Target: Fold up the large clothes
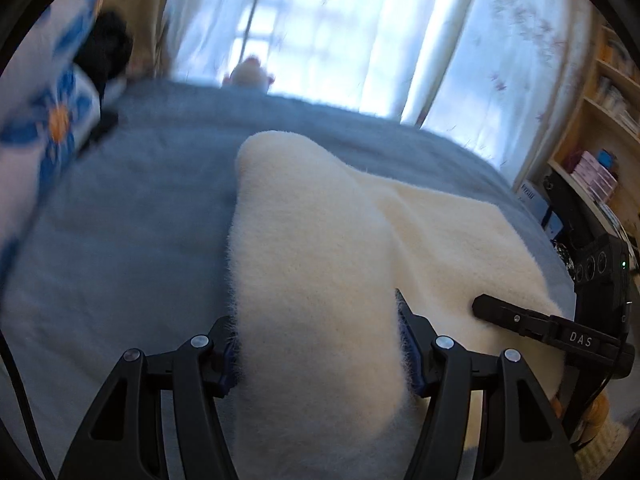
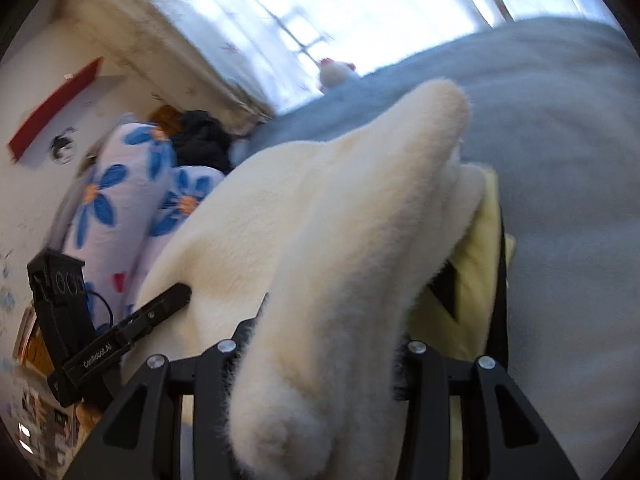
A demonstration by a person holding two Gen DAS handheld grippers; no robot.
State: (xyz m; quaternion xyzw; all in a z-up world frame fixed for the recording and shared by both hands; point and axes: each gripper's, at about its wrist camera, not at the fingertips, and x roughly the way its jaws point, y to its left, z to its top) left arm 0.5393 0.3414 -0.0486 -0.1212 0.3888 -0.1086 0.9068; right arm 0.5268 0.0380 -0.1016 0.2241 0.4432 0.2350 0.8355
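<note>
**Both grippers clamped on 1 fluffy cream garment over a blue bed**

Currently 1 cream, long-piled fleece garment [image 1: 316, 264] lies on 1 grey-blue blanket-covered bed [image 1: 120, 220], part of it spread flat, part lifted in a thick roll. The left gripper [image 1: 320, 344] has its 2 black fingers standing partly apart, pressed on either side of that roll. The right gripper [image 2: 320, 344] likewise pinches a fold of the same garment [image 2: 328, 216] between its 2 fingers, set somewhat closer together; a pale yellow layer [image 2: 476, 264] shows just beside that fold, on its right.

Each wrist view catches the other gripper resting against the cream pile: 2 grippers in all. At the bed's edge lie 2 white pillows with blue flowers [image 2: 120, 208], with 1 black bundle [image 2: 202, 140] behind them. 1 small pink-and-white soft toy [image 1: 250, 74] sits at the far edge before 1 bright curtained window [image 1: 320, 28]. 1 wooden bookshelf [image 1: 600, 128] stands off to the side.
</note>
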